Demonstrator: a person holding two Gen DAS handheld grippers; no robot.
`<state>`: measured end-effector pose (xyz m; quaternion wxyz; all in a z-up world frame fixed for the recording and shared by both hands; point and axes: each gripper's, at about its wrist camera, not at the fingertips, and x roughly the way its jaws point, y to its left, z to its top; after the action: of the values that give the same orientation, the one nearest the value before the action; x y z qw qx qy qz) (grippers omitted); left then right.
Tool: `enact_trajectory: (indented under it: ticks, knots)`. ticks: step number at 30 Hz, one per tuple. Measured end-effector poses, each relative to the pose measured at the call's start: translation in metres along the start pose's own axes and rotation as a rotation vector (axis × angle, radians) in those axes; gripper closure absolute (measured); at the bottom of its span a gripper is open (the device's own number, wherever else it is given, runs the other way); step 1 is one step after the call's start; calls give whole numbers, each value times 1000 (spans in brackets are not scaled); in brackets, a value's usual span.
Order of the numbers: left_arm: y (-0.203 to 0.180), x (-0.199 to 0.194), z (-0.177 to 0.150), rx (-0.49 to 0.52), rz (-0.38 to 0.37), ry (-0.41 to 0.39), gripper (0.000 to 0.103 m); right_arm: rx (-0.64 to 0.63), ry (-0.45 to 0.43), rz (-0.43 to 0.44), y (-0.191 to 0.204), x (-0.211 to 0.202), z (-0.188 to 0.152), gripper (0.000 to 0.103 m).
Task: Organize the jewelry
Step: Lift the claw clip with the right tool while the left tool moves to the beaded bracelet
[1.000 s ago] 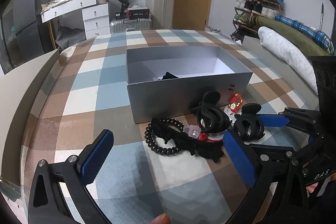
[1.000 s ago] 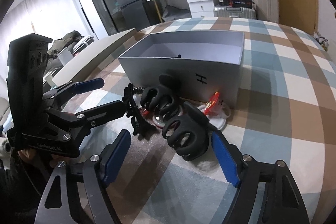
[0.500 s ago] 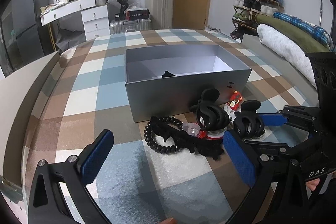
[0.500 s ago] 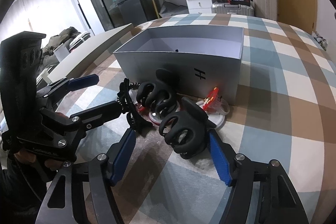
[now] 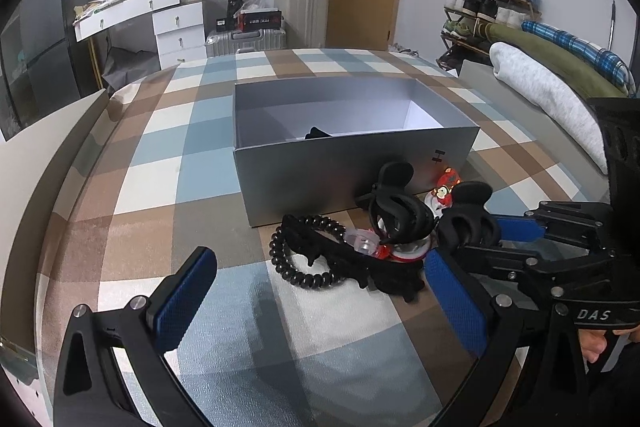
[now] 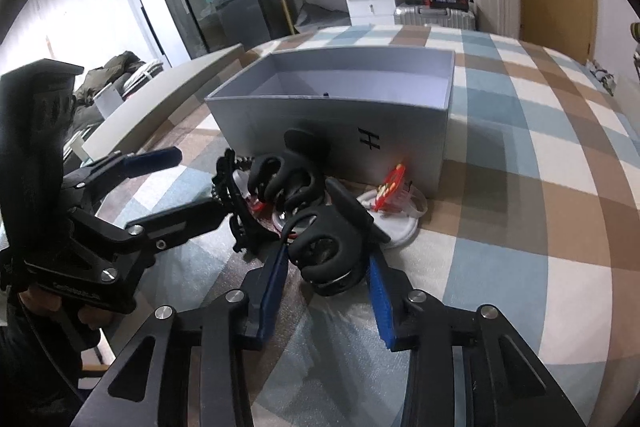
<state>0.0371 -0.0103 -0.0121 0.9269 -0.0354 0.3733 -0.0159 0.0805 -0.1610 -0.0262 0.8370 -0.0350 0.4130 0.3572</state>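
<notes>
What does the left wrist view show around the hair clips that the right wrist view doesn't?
Only the left wrist view shows the black spiral hair tie in full and a dark item inside the grey box.

Only the right wrist view shows the right gripper closing its jaws around the nearest black claw clip, pads at its sides.

Both show the box, the second black claw clip and the red charm. The left gripper is open and empty.

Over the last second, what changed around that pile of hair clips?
The right gripper closed its jaws around the nearest black claw clip; they are closing still, pads at its sides. The left gripper stayed open and still. The grey box and remaining clips did not move.
</notes>
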Motion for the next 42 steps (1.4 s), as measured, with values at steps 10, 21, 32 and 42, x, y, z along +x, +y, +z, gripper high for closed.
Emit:
enact_trajectory:
  ticks: [10, 21, 32, 42]
  knots:
    - [-2, 1, -1, 0, -10, 6, 2, 45, -60, 52, -9, -11, 3, 65]
    - [-6, 3, -1, 31, -11, 17, 2, 92, -83, 69, -18, -20, 4, 65]
    - [-17, 4, -3, 78, -32, 31, 2, 103, -87, 68, -21, -25, 1, 65]
    - [-28, 18, 0, 148, -40, 101, 2, 102, -86, 70, -21, -24, 2, 65]
